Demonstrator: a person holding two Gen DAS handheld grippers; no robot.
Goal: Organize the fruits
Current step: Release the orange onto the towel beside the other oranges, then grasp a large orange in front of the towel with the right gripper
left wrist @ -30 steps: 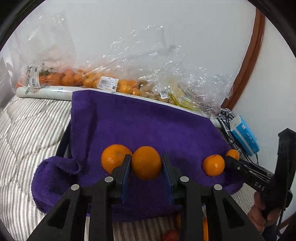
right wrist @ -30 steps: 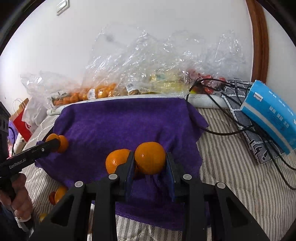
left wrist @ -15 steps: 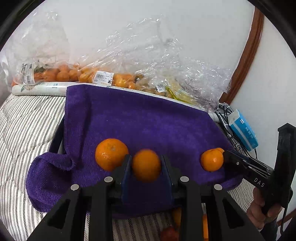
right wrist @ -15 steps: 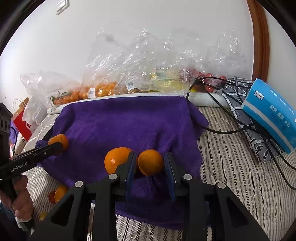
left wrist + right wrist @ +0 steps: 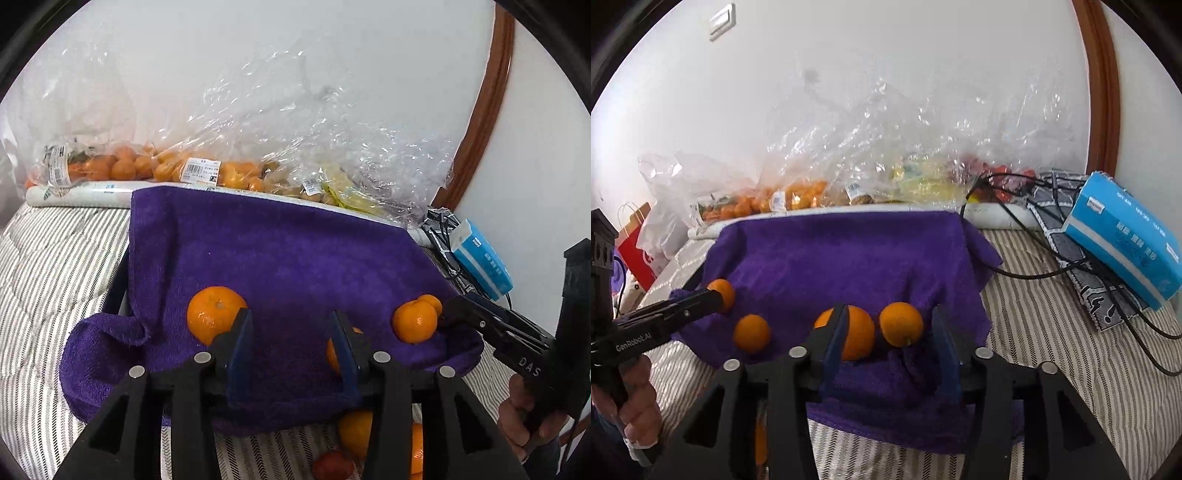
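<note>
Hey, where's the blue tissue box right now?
The blue tissue box lies at the right edge of the right wrist view, on the black cables and patterned cloth, right of the purple towel.

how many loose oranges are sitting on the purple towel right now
4, left to right in the right wrist view: one by the left tongs' tip, one alone, one behind the right tongs' left finger, one between its fingers. None seems hidden.
</note>
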